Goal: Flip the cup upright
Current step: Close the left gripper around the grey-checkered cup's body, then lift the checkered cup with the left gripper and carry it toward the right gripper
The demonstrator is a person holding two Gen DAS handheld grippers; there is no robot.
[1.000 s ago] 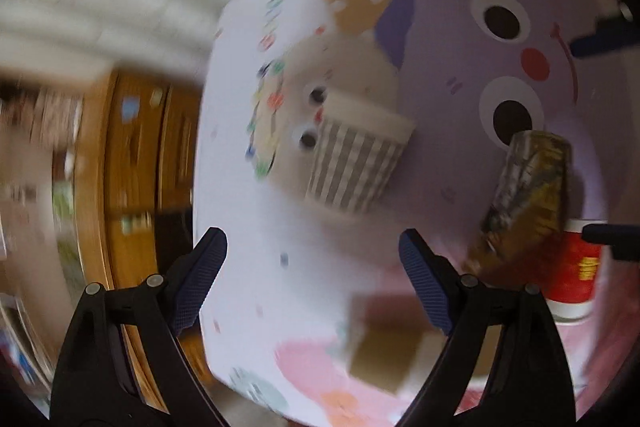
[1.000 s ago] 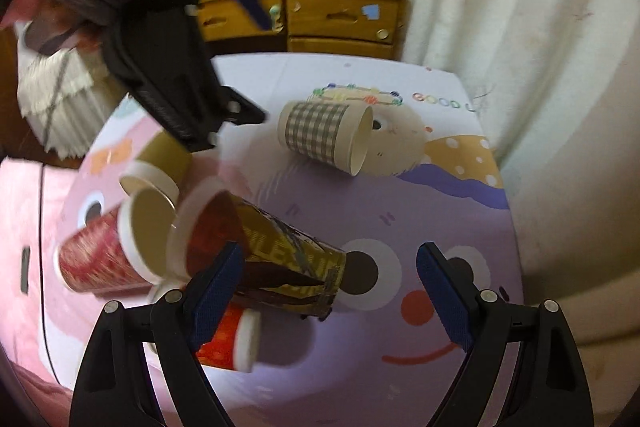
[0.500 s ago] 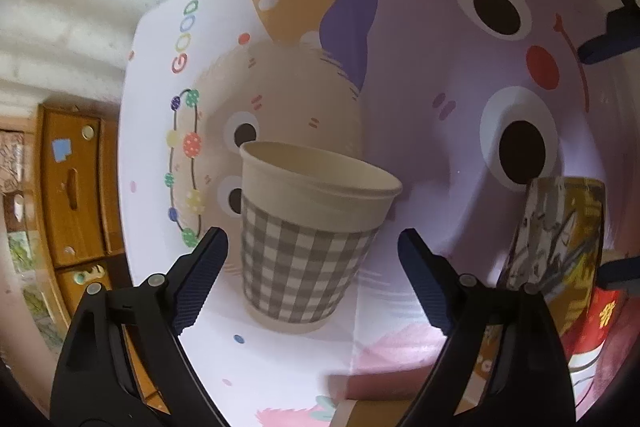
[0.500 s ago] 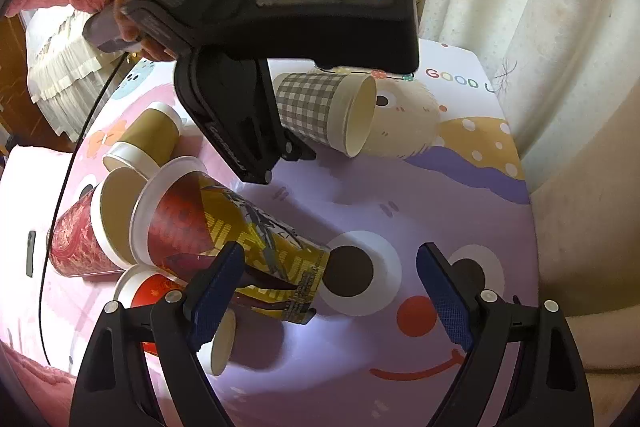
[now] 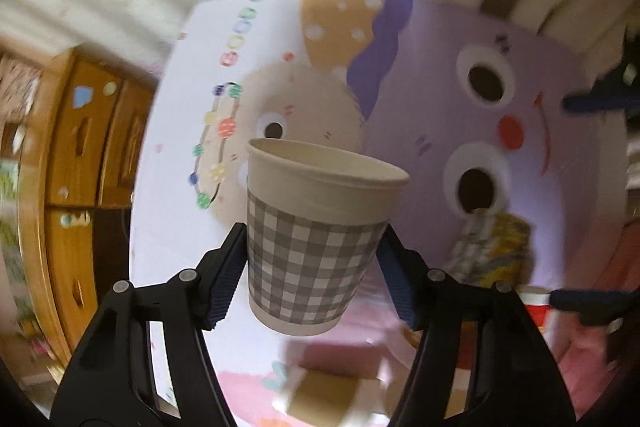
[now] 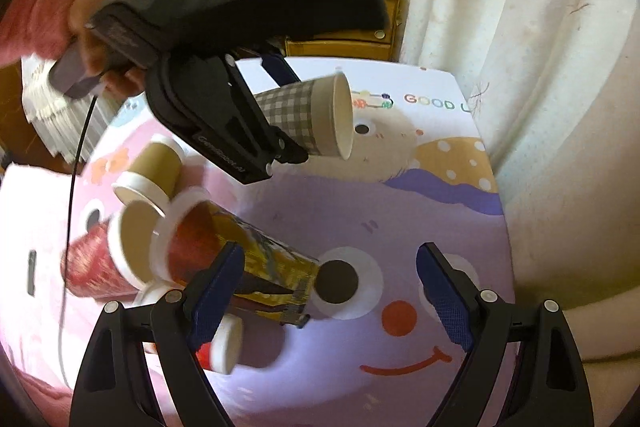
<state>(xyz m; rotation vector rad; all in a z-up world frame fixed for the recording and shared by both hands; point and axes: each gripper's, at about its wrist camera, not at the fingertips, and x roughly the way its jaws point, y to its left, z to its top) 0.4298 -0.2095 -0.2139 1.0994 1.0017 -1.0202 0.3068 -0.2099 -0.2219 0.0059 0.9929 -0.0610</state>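
My left gripper is shut on the grey checked paper cup, with its blue pads on both sides of the cup's body. In the right wrist view the left gripper holds that cup on its side, lifted above the table, mouth pointing right. My right gripper is open and empty, low over the purple part of the table mat, just right of a gold and red cup lying on its side.
Several more cups lie on their sides at the left: a brown one, a dark red one, a small red one. The cartoon mat covers the table. A curtain hangs at the right, a wooden dresser stands beyond.
My left gripper has closed on the checked cup and lifted it off the mat. The right gripper has stayed open, nearly in place.
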